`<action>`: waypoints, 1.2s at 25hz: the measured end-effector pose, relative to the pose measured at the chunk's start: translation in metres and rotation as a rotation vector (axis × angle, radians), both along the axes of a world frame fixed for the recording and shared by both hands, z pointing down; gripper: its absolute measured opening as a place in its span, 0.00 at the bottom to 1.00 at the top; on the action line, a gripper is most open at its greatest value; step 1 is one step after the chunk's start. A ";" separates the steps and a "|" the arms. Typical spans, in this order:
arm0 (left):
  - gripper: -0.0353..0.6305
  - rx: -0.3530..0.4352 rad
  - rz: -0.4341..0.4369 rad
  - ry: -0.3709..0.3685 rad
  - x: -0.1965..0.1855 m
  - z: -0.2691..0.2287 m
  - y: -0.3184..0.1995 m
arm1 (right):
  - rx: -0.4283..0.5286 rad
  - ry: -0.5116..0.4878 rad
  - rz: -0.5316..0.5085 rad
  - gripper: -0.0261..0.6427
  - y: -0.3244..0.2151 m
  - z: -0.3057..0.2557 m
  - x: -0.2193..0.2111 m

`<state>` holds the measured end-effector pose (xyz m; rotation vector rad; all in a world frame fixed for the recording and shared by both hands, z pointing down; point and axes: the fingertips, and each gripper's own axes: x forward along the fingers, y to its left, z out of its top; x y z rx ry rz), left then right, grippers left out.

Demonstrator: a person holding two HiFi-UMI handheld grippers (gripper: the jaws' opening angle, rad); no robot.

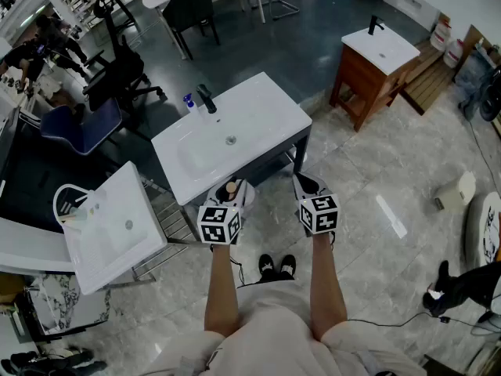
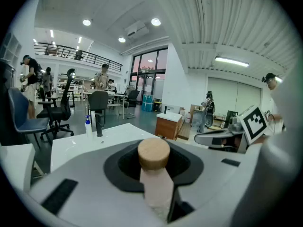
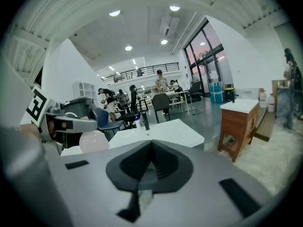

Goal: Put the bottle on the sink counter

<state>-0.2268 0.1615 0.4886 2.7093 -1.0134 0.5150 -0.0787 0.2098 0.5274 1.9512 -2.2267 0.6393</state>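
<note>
The left gripper point(image 1: 228, 200) is clenched on a pale bottle point(image 2: 156, 188), its jaws pressing the body from both sides while the round wooden cap point(image 2: 154, 153) sticks out past them. From the head view, the bottle sits right at the near edge of the white desk point(image 1: 266, 124) that carries the sink basin point(image 1: 205, 149), not yet set down on it. The right gripper point(image 3: 150, 151) has its jaws together with nothing between them, and it hangs just off the desk's near right corner, above the tiled floor point(image 1: 376, 171). Both forearms reach straight forward side by side, the left forearm point(image 1: 223, 288) and the right forearm point(image 1: 325, 280) roughly parallel, each marker cube facing up toward the head camera. On the desk, the flat stretch to the right of the basin is bare, offering open room. A black faucet point(image 1: 206, 98) and a small blue spray bottle point(image 1: 189, 103) stand close together at the far edge. A second white sink unit point(image 1: 117, 245) stands near the person's left, tilted across the view, and a wooden vanity point(image 1: 364, 77) stands well apart to the far right, with open floor between it and the desk.
</note>
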 end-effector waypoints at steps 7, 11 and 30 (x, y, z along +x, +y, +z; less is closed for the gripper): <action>0.21 0.007 0.012 -0.027 0.000 0.001 0.007 | 0.029 0.001 0.007 0.04 0.008 -0.003 0.001; 0.21 0.007 0.010 -0.031 0.003 0.002 0.012 | 0.013 0.005 -0.005 0.04 0.015 0.001 0.005; 0.21 0.011 -0.042 -0.005 0.016 0.015 0.008 | 0.032 0.006 -0.045 0.05 0.019 0.008 0.034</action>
